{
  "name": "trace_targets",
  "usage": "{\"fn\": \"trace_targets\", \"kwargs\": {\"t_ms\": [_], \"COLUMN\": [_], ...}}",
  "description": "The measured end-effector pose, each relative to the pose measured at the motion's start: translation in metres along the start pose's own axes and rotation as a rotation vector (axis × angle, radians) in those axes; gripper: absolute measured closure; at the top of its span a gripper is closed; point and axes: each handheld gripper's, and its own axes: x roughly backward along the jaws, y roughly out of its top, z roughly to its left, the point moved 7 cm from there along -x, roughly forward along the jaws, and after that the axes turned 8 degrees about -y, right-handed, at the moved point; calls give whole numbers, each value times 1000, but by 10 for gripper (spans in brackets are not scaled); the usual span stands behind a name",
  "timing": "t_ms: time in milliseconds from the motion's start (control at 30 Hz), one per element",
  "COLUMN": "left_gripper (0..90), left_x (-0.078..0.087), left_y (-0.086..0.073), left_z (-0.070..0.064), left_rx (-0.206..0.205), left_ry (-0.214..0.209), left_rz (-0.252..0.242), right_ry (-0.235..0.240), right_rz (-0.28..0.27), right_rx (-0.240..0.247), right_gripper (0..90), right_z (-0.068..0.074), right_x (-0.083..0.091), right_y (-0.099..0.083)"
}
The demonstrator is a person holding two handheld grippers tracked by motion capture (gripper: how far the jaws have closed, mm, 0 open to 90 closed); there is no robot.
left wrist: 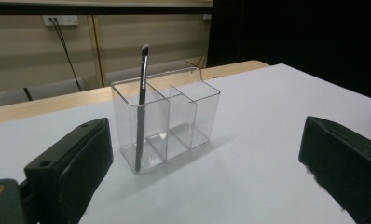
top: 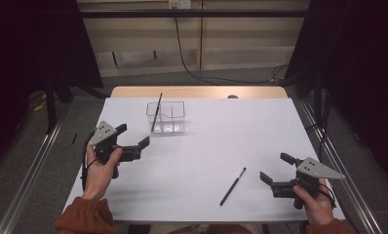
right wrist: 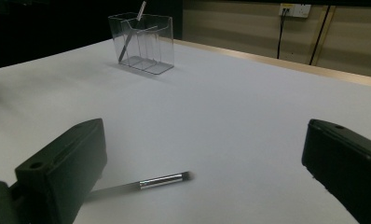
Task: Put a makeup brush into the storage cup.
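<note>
Clear acrylic organizer (top: 166, 118) stands toward the far side of the white table (top: 202, 146), one makeup brush (top: 156, 113) leaning upright in its left compartment. Left claw (top: 131, 140) hangs released just beside it. Farther right, a second brush (top: 232, 186) lies flat near the table's front edge, the right claw (top: 276, 168) released close by.

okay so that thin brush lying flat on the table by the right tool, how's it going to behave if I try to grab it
The brush looks thin, straight and rigid, so it probably stays stiff. It lies flat on the smooth white table, so it may roll or skid when nudged. The right tool, open beside it, would likely need its jaws set low across the handle.
</note>
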Motion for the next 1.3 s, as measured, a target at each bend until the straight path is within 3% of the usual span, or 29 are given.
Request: {"fn": "trace_targets", "kwargs": {"t_ms": [200,267,333,767,1000,1100,1300], "left_gripper": [28,28,28,28,28,28,28], "left_x": [11,17,22,48,55,55,55], "left_y": [-9,-15,-19,-35,-40,-45,-48], "left_z": [-5,-5,-4,-12,-13,-14,-13], "left_rx": [-1,22,-5,-20,3,18,6], "left_ry": [10,15,46,57,75,56,52], "left_rz": [2,2,11,-9,-32,-22,-20], "right_ry": [-3,-6,-9,-19,-20,-20,-20], "right_rz": [-10,-9,-8,-17,-19,-21,-15], "right_rx": [-15,-11,-14,-27,-33,-36,-33], "right_gripper": [0,0,0,0,0,0,0], "right_z": [0,-1,-1,-2,-3,-2,-2], "right_x": [-1,-1,-1,-2,-1,0,1], "right_y": [1,1,1,2,1,1,0]}}
